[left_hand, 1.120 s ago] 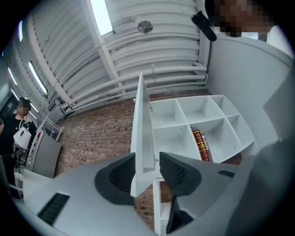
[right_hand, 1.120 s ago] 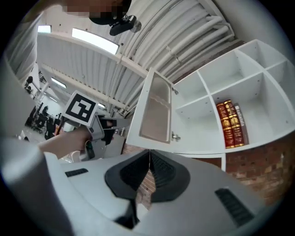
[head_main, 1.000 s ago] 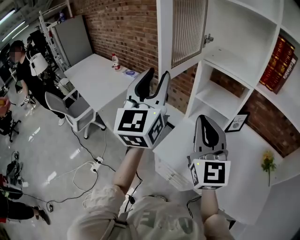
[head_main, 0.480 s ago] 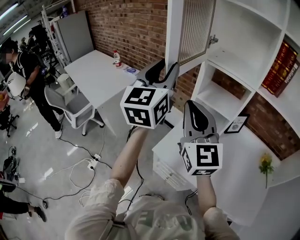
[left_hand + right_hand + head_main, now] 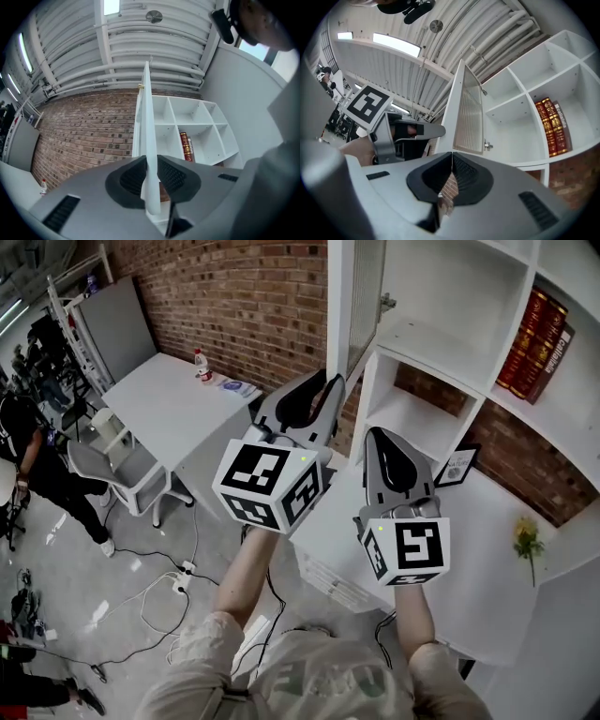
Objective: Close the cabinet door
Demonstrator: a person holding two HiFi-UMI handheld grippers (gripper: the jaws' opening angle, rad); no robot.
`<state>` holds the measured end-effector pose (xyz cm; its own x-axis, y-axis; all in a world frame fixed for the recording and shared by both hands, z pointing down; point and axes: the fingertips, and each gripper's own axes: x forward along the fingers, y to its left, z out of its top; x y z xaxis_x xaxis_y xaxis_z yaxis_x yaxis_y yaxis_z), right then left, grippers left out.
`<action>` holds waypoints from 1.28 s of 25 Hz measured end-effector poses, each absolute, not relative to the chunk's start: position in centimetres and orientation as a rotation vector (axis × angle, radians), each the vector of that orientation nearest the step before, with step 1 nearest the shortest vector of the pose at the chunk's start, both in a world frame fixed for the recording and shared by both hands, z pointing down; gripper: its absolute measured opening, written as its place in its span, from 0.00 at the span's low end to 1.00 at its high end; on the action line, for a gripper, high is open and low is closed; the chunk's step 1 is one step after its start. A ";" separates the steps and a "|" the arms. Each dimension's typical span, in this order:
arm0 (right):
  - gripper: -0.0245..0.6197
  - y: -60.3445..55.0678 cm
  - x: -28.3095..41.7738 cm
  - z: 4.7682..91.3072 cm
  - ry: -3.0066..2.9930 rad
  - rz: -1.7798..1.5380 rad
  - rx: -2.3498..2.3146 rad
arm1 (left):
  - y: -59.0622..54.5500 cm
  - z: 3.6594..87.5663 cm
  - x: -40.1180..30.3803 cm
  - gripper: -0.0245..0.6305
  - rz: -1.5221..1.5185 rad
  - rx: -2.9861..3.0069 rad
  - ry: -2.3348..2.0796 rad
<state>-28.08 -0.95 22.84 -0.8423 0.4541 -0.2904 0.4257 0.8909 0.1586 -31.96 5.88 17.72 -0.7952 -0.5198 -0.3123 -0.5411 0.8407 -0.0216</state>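
Door: the door (image 5: 356, 296) stands wide open, swung out edge-on from the left side of the cabinet (image 5: 469, 329), and its top compartment is fully bare.
Left gripper: the left gripper (image 5: 322, 395) is up at the door's free edge. Its jaws have just been closing, and in the left gripper view the pads now pinch the thin white edge (image 5: 148, 140) from both sides.
Right gripper: the right gripper (image 5: 382, 451) hangs just beside the left one, below that compartment. Its jaws are pressed together with nothing between them.
Done so far: the grip on the door looks taken, and that's all.
Left to do: the whole swing. The door has to come round until it sits flat across the compartment's front.
Progress: early, I'd say; the hold is set and no closing shows yet.
Watch: it's a narrow edge in a pinch, so it could slip out as the door turns.
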 end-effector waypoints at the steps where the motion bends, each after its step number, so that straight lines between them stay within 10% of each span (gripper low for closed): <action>1: 0.06 -1.6 -28.0 22.7 2.734 0.121 0.637 | 5.1 17.7 -31.7 0.16 0.099 -0.837 2.702; 32: 0.06 -23.1 -24.7 25.7 2.910 0.128 -0.131 | -22.7 17.3 -39.7 0.15 -0.114 -1.169 2.600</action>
<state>-24.74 -23.12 25.67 -0.9705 -0.0787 -0.2278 -0.0984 0.9922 0.0763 -39.73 -22.74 17.27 -0.6297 -0.7429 -0.2269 -0.7202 0.6678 -0.1879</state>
